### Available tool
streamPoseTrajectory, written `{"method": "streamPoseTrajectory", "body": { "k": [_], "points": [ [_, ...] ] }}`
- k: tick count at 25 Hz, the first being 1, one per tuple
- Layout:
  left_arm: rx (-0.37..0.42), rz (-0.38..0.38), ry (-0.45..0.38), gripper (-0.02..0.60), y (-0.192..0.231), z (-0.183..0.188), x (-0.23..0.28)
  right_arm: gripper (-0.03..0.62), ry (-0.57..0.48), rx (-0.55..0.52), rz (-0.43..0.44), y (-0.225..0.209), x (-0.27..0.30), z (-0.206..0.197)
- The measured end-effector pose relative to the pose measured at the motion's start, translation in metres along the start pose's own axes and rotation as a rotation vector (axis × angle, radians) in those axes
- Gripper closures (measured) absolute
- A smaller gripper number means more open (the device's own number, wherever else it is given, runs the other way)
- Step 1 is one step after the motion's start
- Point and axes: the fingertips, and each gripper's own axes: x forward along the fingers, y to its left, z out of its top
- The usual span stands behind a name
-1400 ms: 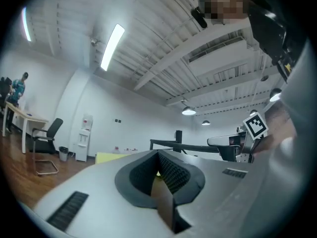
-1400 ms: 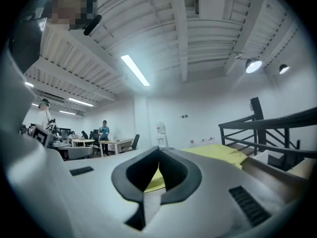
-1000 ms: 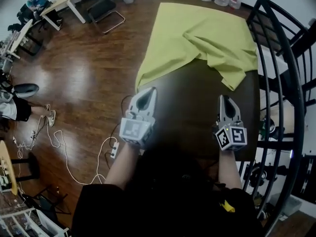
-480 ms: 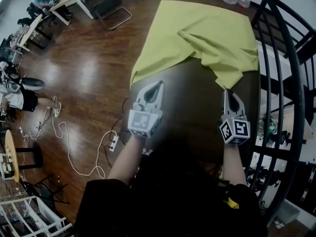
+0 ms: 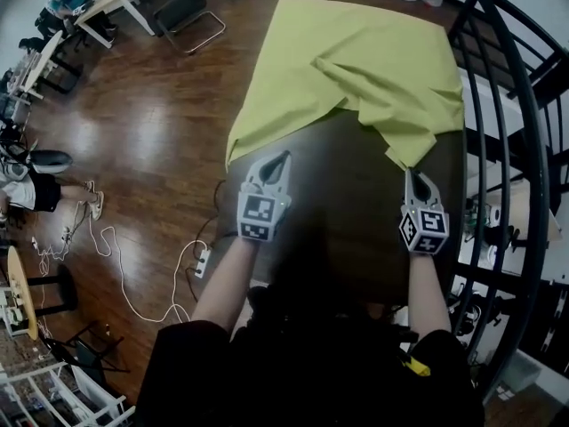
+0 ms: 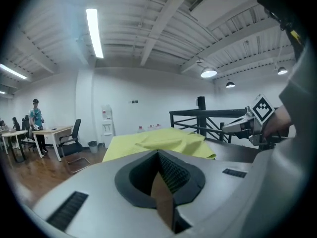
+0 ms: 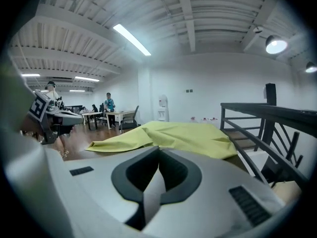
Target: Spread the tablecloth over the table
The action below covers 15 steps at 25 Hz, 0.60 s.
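1. Dark wood table sits under both grippers, near half bare. Railing runs right of the right fingers.
2. Yellow tablecloth is bunched on the far half, folded over itself. Its near edge lies just ahead of both sets of fingertips.
3. Left gripper: fingers together, nothing btwn them. Right gripper: same, closed and empty, cloth corner just ahead of its tip.
4. Risk, imo: closed fingers would only shove the cloth back. They need to part first.
5. Also: pinching one layer of the fold, or pulling harder w/ one side, could skew the cloth or drag it off the edge left of the left fingers.
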Motion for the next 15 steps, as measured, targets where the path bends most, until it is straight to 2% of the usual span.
{"method": "streamPoseTrajectory", "body": {
  "k": [5, 8, 10, 13, 14, 15],
  "points": [
    [0.018, 0.038, 0.12, 0.578, 0.027, -0.045, 0.031, 0.586, 0.092, 0.015, -0.032, -0.018, 0.035, -0.031],
    [0.021, 0.051, 0.187, 0.578, 0.04, -0.072, 0.051, 0.563, 0.15, 0.021, -0.035, -0.022, 0.057, -0.051],
    [0.023, 0.046, 0.22, 0.551, 0.044, -0.085, 0.066, 0.562, 0.171, 0.024, -0.046, -0.026, 0.07, -0.059],
    [0.079, 0.033, 0.263, 0.551, 0.047, -0.098, 0.089, 0.562, 0.194, 0.028, -0.072, -0.035, 0.083, -0.068],
    [0.101, 0.026, 0.293, 0.546, 0.047, -0.103, 0.095, 0.547, 0.207, 0.028, -0.084, -0.041, 0.084, -0.072],
    [0.111, 0.02, 0.333, 0.495, 0.049, -0.11, 0.102, 0.482, 0.222, 0.03, -0.104, -0.048, 0.085, -0.075]
  ]
}}
